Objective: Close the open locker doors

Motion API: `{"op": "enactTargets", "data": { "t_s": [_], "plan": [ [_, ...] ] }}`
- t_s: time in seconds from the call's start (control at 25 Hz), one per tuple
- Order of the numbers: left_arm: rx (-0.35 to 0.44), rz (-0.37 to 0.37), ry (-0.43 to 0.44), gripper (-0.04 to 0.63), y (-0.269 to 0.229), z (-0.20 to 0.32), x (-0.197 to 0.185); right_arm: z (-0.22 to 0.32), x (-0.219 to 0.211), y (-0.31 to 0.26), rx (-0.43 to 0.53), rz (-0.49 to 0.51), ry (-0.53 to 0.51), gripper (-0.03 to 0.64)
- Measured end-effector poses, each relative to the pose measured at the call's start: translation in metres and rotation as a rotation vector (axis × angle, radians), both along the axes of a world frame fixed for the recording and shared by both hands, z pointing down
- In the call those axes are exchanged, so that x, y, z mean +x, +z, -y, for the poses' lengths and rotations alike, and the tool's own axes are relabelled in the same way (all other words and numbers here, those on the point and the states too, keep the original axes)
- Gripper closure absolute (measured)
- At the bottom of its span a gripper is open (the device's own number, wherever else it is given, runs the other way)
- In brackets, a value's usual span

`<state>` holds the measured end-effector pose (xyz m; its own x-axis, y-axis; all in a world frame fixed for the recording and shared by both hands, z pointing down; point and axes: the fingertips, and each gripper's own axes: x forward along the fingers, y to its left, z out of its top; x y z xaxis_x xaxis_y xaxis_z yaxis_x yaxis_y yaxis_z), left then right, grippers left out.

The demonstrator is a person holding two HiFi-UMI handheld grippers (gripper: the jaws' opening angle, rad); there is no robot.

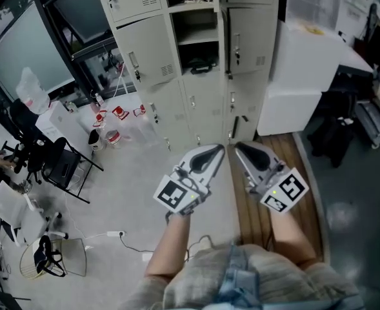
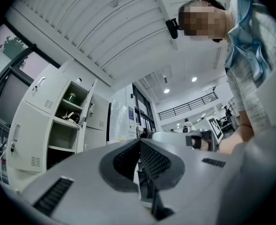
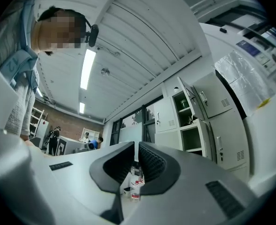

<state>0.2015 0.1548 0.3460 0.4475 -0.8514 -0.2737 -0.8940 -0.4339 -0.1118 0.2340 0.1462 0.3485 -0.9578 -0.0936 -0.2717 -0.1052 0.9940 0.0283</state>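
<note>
A bank of pale lockers [image 1: 157, 50] stands ahead in the head view. Its middle column has three open compartments [image 1: 197, 30], and their doors [image 1: 220, 37] show edge-on at the right side. The lowest open one holds a dark item. My left gripper [image 1: 219, 149] and right gripper [image 1: 237, 146] are held side by side, well short of the lockers, both shut with nothing in them. The left gripper view shows the shut left gripper [image 2: 138, 143] and the open compartments [image 2: 65, 123] at left. Past the shut right gripper [image 3: 134, 145], the right gripper view has them [image 3: 190, 121] at right.
Several bottles [image 1: 115, 123] stand on the floor left of the lockers, beside a black chair [image 1: 55, 163]. A white cabinet [image 1: 302, 76] stands right of the lockers. A wooden board [image 1: 253, 199] lies under my right arm. A power strip [image 1: 114, 234] and a wire basket [image 1: 48, 258] lie at lower left.
</note>
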Motion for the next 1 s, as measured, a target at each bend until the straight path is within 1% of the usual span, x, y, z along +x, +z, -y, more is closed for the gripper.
{"op": "enactTargets", "data": {
  "t_s": [0.2, 0.36, 0.56, 0.68, 0.8, 1.0],
  "plan": [
    [0.010, 0.010, 0.014, 0.591, -0.007, 0.034, -0.046, 0.029, -0.049, 0.000, -0.010, -0.016, 0.031, 0.609],
    [0.017, 0.013, 0.031, 0.591, -0.011, 0.050, -0.072, 0.045, -0.077, -0.005, -0.006, -0.006, 0.059, 0.609],
    [0.019, -0.003, 0.030, 0.591, -0.009, 0.062, -0.095, 0.055, -0.096, -0.006, 0.008, -0.007, 0.086, 0.609],
    [0.011, 0.002, 0.026, 0.591, -0.006, 0.072, -0.106, 0.065, -0.106, -0.004, 0.023, -0.018, 0.097, 0.608],
    [0.000, 0.008, 0.017, 0.592, -0.002, 0.089, -0.116, 0.084, -0.113, 0.002, 0.021, -0.032, 0.105, 0.608],
    [-0.015, 0.006, 0.014, 0.591, 0.007, 0.124, -0.135, 0.124, -0.130, 0.012, 0.012, -0.036, 0.088, 0.607]
  ]
}}
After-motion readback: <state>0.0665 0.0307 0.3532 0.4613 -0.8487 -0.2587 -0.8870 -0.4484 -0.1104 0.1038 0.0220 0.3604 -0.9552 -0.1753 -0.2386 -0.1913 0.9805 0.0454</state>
